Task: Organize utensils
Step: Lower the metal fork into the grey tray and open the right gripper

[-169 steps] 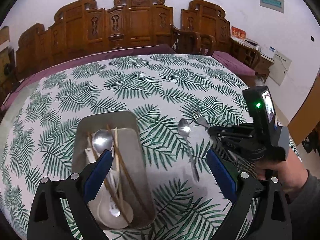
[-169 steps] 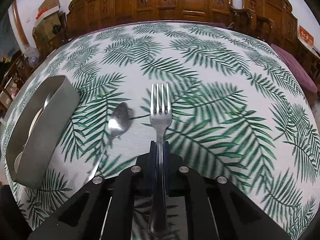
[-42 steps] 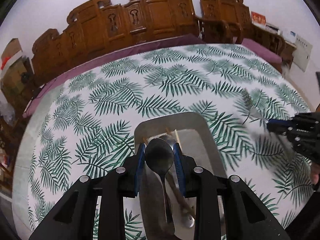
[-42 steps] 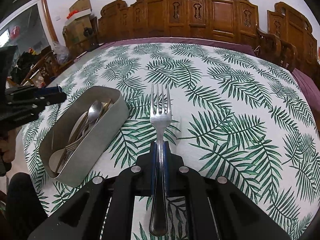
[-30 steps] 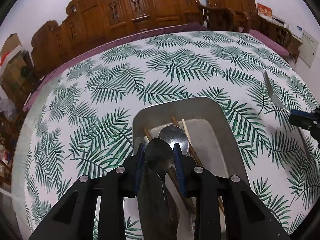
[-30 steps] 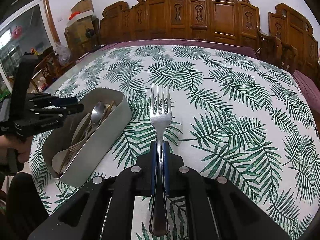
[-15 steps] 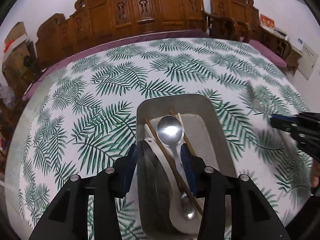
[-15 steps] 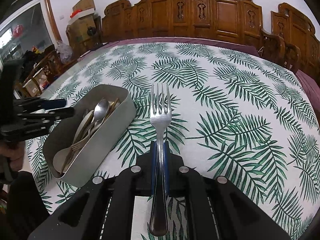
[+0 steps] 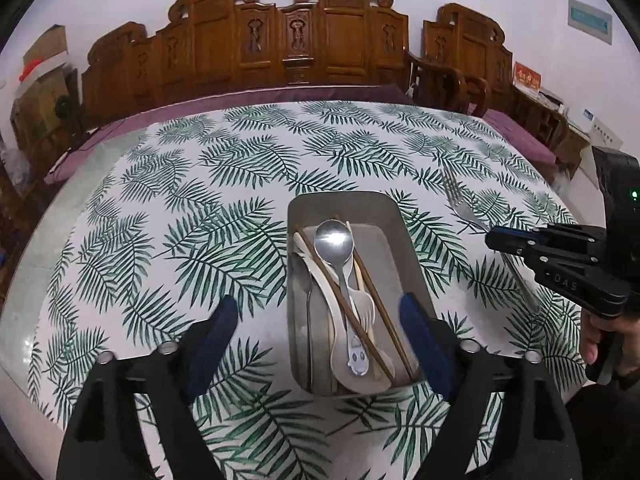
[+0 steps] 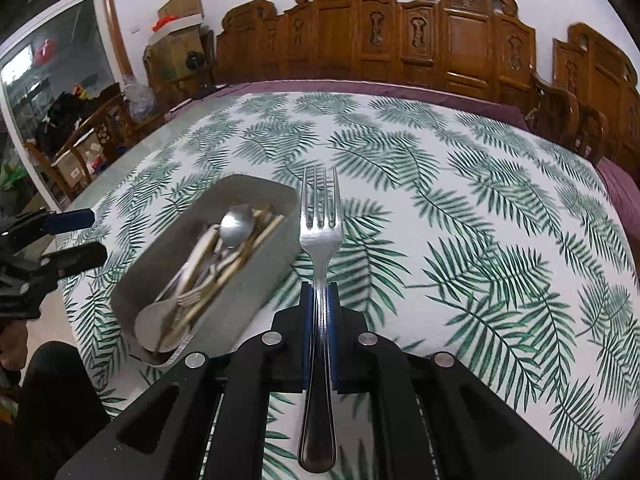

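A grey metal tray [image 9: 412, 248] on the palm-leaf tablecloth holds a shiny metal spoon [image 9: 334, 242], chopsticks [image 9: 376, 296], pale spoons and a fork. My left gripper [image 9: 320, 316] hovers over the tray's near end with its blue pads well apart. Its jaws are opening and grip nothing. My right gripper [image 10: 319, 300] is shut on the handle of a steel fork [image 10: 319, 236], tines pointing forward, just right of the tray [image 10: 256, 276]. In the left wrist view the right gripper [image 9: 496, 238] and its fork [image 9: 460, 204] sit to the tray's right.
Carved wooden chairs [image 9: 328, 44] line the far side of the table, beyond a purple cloth edge [image 9: 240, 100]. Boxes and clutter [image 10: 80, 128] stand off to the left. A person's hand [image 9: 608, 340] holds the right gripper's handle.
The left gripper let the metal spoon go into the tray, spread its jaws wide and drew back and up. The right gripper with the fork moved closer to the tray.
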The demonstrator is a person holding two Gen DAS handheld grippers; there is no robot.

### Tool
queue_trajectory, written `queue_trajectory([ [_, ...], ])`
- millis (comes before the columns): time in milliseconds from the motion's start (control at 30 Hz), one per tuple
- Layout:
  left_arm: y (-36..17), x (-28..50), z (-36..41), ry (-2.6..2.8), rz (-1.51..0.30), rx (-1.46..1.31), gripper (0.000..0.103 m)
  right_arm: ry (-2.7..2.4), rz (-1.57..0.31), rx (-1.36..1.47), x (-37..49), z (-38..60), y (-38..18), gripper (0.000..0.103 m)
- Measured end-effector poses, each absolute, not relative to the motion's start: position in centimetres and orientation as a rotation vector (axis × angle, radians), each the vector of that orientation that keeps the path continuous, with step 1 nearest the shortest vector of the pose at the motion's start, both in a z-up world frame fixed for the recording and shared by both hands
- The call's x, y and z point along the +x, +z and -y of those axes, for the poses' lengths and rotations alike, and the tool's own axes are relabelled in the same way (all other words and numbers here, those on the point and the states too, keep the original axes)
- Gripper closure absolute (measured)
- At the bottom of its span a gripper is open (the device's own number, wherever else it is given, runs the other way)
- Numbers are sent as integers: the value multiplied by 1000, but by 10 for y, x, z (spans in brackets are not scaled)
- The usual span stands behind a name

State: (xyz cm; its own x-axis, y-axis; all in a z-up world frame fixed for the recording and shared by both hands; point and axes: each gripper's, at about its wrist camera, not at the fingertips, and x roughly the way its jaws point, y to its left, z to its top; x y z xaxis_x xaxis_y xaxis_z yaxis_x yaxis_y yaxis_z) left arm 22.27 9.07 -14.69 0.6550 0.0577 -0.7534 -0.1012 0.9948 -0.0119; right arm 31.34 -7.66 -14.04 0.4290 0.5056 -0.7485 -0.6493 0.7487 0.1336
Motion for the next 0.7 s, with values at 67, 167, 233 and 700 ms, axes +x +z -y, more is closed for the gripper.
queue_trajectory([
  [67,-147,218,-92,88,-856,-55,13,733,-861,-187,309,71,-136,95],
  [167,-147,211,-95,93,-859,-48,10,754,-857,-183,302,58,-130,95],
  [233,-147,205,-99,96,-858,-52,10,769,-856,-189,297,47,-127,95],
  [700,-153,184,-136,139,-862,-91,10,840,-919,-175,287,-21,-133,95],
])
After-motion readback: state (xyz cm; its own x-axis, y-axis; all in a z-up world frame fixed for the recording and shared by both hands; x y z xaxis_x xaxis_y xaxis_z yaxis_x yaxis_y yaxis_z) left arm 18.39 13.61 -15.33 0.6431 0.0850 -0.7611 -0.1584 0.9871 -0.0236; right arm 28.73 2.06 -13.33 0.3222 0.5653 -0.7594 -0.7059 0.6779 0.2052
